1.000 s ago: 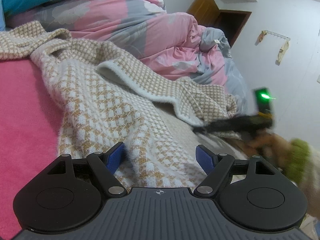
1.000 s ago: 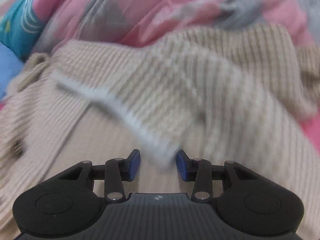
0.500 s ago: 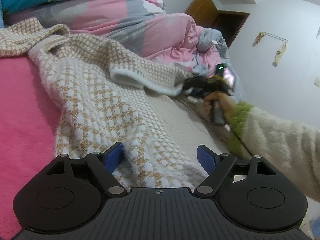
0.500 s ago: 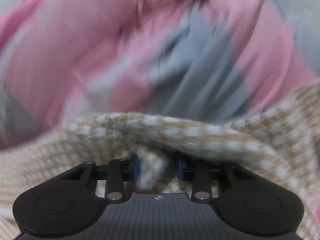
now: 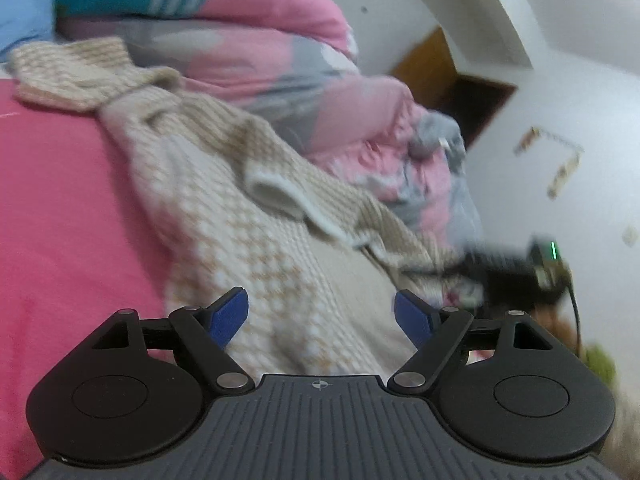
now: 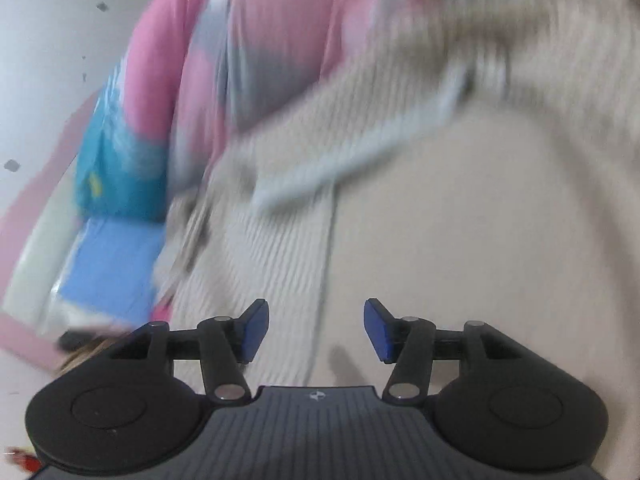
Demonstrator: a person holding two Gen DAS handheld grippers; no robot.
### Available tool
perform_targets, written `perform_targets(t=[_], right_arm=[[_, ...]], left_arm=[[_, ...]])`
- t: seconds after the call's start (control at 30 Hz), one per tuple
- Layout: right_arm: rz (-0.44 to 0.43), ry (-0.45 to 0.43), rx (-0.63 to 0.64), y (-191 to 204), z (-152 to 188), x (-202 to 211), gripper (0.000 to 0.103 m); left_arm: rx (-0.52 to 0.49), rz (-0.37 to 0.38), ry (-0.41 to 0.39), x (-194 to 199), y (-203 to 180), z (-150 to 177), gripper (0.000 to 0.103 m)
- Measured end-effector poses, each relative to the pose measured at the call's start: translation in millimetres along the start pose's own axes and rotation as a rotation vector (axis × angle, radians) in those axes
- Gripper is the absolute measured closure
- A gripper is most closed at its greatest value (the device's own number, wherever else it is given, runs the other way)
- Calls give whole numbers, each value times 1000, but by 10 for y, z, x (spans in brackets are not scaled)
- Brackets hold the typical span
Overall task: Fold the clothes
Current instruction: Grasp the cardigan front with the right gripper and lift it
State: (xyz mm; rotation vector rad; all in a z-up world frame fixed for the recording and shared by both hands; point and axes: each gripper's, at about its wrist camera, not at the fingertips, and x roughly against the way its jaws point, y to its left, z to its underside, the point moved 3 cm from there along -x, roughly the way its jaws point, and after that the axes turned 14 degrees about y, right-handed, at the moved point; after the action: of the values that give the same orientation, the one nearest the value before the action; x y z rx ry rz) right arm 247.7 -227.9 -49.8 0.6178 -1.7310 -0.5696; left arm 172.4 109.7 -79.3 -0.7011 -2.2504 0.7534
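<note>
Left gripper (image 5: 321,316): jaws wide, nothing between them, over the beige-and-white checked knit sweater (image 5: 224,200) spread on the pink bedsheet (image 5: 60,208). Right gripper (image 6: 315,330): jaws just opening, empty. Only the left view shows the sweater's white cuff (image 5: 272,196) folded inward beside the pink-grey quilt (image 5: 280,68).

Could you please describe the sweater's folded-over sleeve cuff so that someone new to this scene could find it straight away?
Start at the bright pink bed cover, where the beige-and-white checked knit sweater lies in front of the pink and grey quilt. The sleeve cuff rests on the sweater's middle. Its plain whitish band stands out from the checked knit around it.
</note>
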Motion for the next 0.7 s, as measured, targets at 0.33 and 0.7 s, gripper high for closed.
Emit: perform_targets(t=[0.33, 0.7], right_arm=[[-95, 38, 153, 843, 319, -373, 97], [-270, 189, 475, 2532, 155, -1572, 98]], left_arm=[[136, 79, 18, 429, 345, -18, 22], [44, 21, -141, 1666, 259, 40, 21]])
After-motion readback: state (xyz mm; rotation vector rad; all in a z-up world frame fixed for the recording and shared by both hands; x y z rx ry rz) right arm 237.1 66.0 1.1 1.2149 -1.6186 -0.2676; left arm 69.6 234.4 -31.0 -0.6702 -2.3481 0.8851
